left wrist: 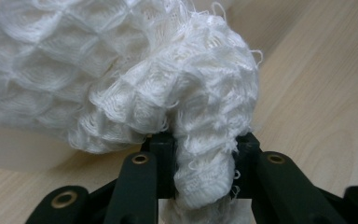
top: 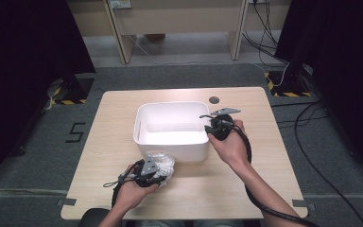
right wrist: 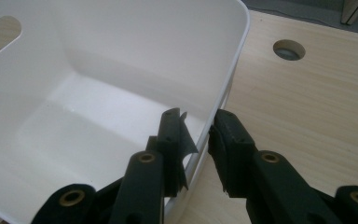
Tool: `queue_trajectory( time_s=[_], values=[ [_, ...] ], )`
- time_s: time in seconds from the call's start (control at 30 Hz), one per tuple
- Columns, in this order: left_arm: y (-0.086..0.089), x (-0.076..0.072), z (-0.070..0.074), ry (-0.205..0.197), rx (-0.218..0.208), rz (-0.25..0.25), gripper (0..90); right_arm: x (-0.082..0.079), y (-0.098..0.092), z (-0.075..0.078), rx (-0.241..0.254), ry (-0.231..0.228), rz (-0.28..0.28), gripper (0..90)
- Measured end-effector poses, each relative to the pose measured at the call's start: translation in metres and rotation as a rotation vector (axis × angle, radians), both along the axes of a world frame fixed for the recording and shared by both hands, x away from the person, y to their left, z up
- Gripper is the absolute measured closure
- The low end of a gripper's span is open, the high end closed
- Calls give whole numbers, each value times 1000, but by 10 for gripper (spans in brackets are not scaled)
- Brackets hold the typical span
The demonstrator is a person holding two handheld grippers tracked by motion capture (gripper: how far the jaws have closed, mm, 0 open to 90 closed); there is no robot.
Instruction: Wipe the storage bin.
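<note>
Gripping white cloth (left wrist: 168,88), left hand-held gripper (top: 147,174) sits just before bin (top: 144,142) near wall; right hand-held gripper (right wrist: 198,140) clamps bin's right rim; bin opening lies forward of the cloth.

Wooden table (top: 264,156), grey carpet floor (top: 179,75), striped floor tape (top: 288,93)

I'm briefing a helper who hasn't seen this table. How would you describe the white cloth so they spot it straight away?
Start at the light wooden table and find the white bin at its middle. Just in front of the bin's near wall, toward the person's left, lies the cloth, pinched in the left gripper. It is a soft, crumpled white bundle with a waffle weave and frayed threads, unlike the smooth, rigid bin.
</note>
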State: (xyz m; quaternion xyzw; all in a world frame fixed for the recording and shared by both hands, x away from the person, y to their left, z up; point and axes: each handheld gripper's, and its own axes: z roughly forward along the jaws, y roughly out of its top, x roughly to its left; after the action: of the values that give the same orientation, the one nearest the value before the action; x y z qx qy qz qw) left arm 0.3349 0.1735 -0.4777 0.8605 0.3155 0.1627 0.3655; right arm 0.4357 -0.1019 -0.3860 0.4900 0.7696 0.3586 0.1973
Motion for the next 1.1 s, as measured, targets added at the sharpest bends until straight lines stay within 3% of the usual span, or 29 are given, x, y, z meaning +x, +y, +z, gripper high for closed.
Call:
queue_trajectory(
  time_s=[0.47,0.8,1.1],
  values=[
    [-4,-7,31,-86,-38,-17,692,0,0,0,-1,1,1,736],
    [-10,-6,33,-87,-42,-23,692,0,0,0,0,4,0,734],
    [-26,-3,36,-92,-32,-69,692,0,0,0,-4,3,1,733]
  ],
)
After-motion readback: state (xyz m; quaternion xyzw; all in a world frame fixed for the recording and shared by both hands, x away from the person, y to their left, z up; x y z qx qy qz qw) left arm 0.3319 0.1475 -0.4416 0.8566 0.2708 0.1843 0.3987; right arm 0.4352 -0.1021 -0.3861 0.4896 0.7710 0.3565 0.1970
